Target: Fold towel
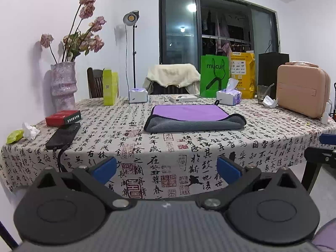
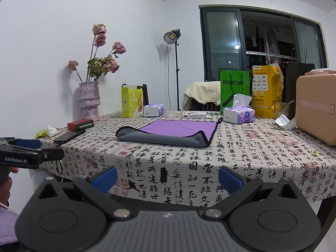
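A purple and grey towel (image 1: 194, 117) lies folded over on the table, grey fold toward me, purple side up; it also shows in the right wrist view (image 2: 168, 132). My left gripper (image 1: 167, 171) is open and empty, held off the table's front edge, well short of the towel. My right gripper (image 2: 168, 178) is open and empty, also in front of the table edge. The left gripper shows from the side at the left edge of the right wrist view (image 2: 31, 153). The right gripper's blue tip shows at the right edge of the left wrist view (image 1: 327, 139).
The table has a calligraphy-print cloth (image 1: 147, 147). On it: a vase of dried flowers (image 1: 63, 84), a red box (image 1: 63, 117), a black phone with cable (image 1: 63, 135), tissue boxes (image 1: 229, 96), green bag (image 1: 214, 75), yellow bag (image 1: 242, 73), pink case (image 1: 302, 90).
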